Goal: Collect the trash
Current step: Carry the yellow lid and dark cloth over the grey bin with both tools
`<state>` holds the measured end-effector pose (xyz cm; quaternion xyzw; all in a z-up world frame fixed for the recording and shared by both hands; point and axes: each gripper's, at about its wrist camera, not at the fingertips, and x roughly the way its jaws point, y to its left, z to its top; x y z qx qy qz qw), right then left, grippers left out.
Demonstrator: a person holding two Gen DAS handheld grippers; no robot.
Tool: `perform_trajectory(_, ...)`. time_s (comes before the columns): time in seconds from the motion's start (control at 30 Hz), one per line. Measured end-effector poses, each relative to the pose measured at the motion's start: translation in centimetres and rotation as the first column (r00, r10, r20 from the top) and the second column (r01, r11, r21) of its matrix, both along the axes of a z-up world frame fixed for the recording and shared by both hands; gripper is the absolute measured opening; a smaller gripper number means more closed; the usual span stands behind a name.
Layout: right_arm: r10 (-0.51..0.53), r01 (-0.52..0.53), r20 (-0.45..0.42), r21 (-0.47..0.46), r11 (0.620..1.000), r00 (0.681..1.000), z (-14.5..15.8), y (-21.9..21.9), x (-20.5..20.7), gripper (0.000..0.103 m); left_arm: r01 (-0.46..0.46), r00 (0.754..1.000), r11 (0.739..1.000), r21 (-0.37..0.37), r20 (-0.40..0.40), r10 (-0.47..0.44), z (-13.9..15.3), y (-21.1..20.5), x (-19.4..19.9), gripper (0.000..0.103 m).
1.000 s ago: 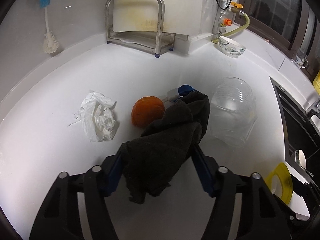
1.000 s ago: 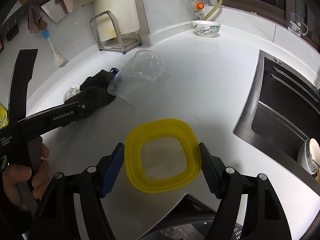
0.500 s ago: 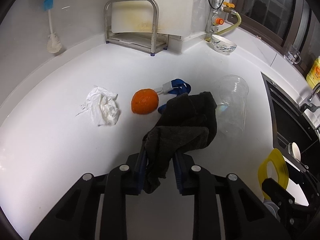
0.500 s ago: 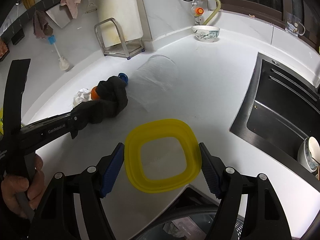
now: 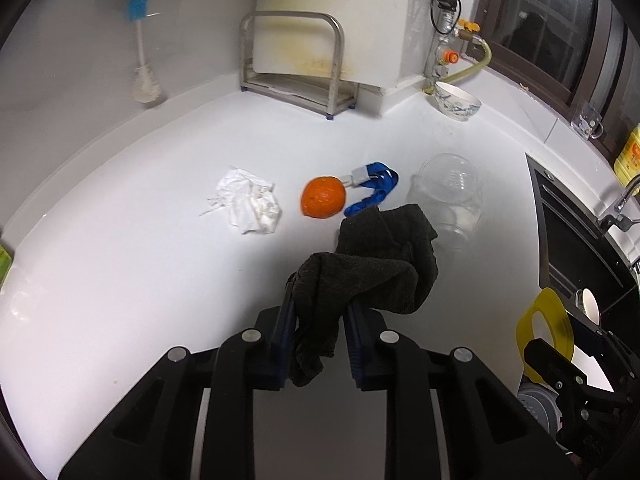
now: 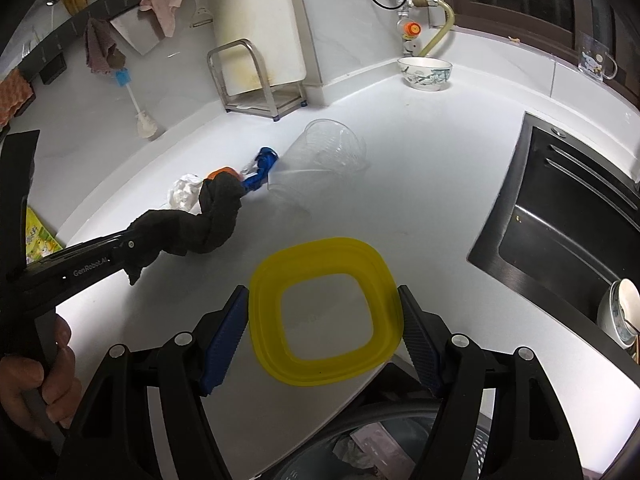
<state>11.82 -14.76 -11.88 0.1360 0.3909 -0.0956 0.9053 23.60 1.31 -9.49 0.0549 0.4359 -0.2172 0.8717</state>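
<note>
My left gripper (image 5: 318, 300) is shut on a dark grey cloth (image 5: 380, 264), which hangs bunched from its blue pads above the white counter (image 5: 140, 280). From the right wrist view the cloth (image 6: 200, 228) droops from that gripper (image 6: 128, 246), held by a person's hand. Behind it lie an orange (image 5: 323, 202), a crumpled white tissue (image 5: 250, 206), a blue strap (image 5: 376, 188) and a clear plastic cup (image 5: 448, 192) on its side. My right gripper (image 6: 322, 292) is shut on a yellow ring-shaped lid (image 6: 264, 312) at the counter's front edge.
A trash bin (image 6: 360, 448) with paper in it sits below the counter edge under the lid. A dark sink (image 6: 560, 220) is on the right. A patterned bowl (image 5: 456, 102), a steel rack (image 5: 296, 68) and a bottle brush (image 5: 146, 84) stand along the back wall.
The left jaws closed on the cloth and lifted it back off the counter, uncovering the orange and blue strap. The right gripper kept the lid and rose slightly.
</note>
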Motion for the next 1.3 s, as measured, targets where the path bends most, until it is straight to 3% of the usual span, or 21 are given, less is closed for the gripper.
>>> perform_trajectory(0.63,0.110,-0.111,0.027,0.015,0.994,0.994,1.3,1.2,-0.6,0.071,-0.128,0.990,0.992,-0.008,0.051,0.128,3.1,3.2,-2.4,0.022)
perform_trajectory(1.3,0.239,-0.240,0.035,0.021,0.971,0.970,2.4,0.8,-4.6,0.071,-0.283,0.957,0.959,-0.015,0.061,0.283,4.9,5.3,-9.5,0.021)
